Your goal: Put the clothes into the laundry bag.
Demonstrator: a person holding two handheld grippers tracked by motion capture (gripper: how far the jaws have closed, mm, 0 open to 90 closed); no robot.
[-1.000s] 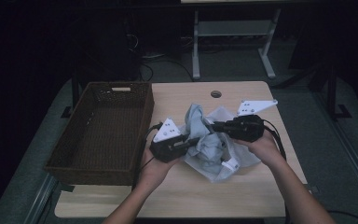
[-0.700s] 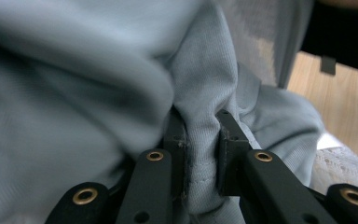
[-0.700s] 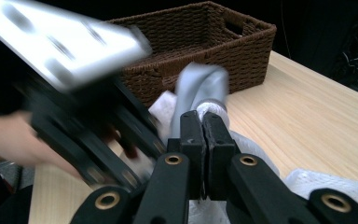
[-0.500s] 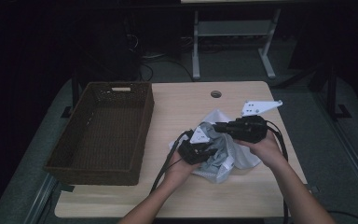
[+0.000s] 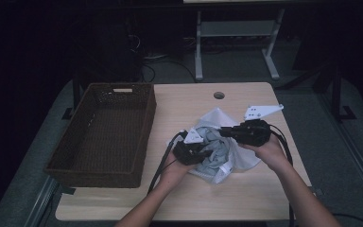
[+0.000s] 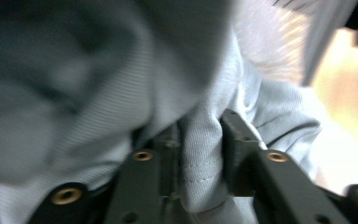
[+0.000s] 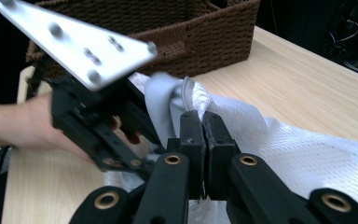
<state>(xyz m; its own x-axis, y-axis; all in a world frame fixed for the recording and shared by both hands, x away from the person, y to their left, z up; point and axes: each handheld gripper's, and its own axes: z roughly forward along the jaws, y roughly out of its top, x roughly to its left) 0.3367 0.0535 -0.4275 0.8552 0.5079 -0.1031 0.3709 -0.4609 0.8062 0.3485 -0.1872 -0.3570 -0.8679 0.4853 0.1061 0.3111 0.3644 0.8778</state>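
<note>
High view: a grey garment (image 5: 214,147) sits partly inside a white mesh laundry bag (image 5: 246,158) at the centre-right of the counter (image 5: 179,101), with a brown wicker basket (image 5: 101,130) empty at the left. Judging from this, stuffing the garment into the bag is underway, and much of the cloth bulges out of the mouth. The left gripper (image 5: 196,150) has a fold of grey fabric (image 6: 200,158) between its jaws, which have just been opening; the fold lies against both. The right gripper (image 7: 204,133) is clenched on the bag's white rim (image 7: 191,93), holding the mouth up.
</note>
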